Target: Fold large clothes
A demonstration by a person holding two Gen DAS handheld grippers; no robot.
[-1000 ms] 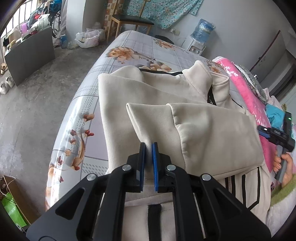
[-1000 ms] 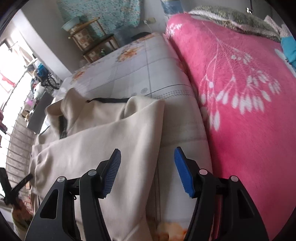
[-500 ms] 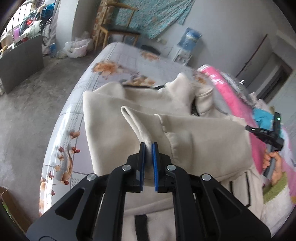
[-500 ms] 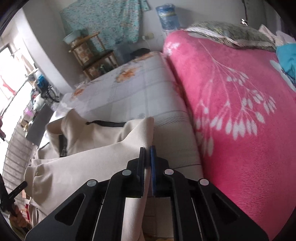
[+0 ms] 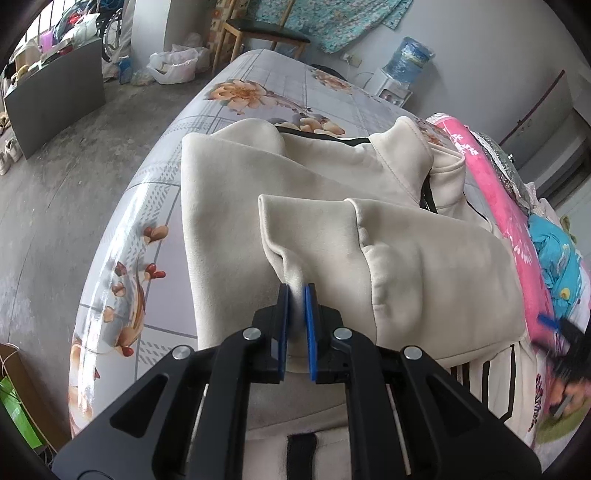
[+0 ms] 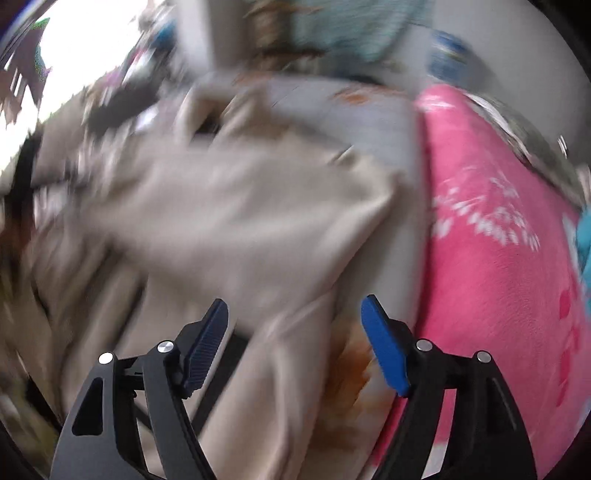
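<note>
Left tongs (image 5: pixel 295 291) clamped on a pinch of cuff fabric of the cream fleece jacket with black zip trim (image 5: pixel 229 206); blue pads (image 5: pixel 282 321) nearly together with cloth bunched between them. The jacket lies spread on the bed with grey floral-print sheet (image 5: pixel 155 206), filling the left-wrist view from centre out to 3 o'clock. One sleeve (image 5: pixel 436 266) is folded across the body, its cuff end at centre just above the tongs. Stand-up collar (image 5: pixel 417 147) at about 1 o'clock, black zip line running beside it.

Bright pink fleece blanket with white sprig pattern (image 5: pixel 491 184) runs along the jacket's far side at 2 o'clock; a turquoise printed cloth (image 5: pixel 554 258) at 3 o'clock. Wooden chair with black seat (image 5: pixel 266 31) at 12 o'clock past the bed end, blue water-cooler bottle (image 5: pixel 415 59) at 1 o'clock by the wall.

Right tongs (image 6: pixel 295 325) spread wide apart, nothing between the pads, hanging over the jacket edge (right-wrist view heavily motion-blurred, detail poor). Jacket there fills centre to 9 o'clock, pink blanket at 3 o'clock. The right tongs also appear as a blurred shape at 4 o'clock in the left-wrist view.
</note>
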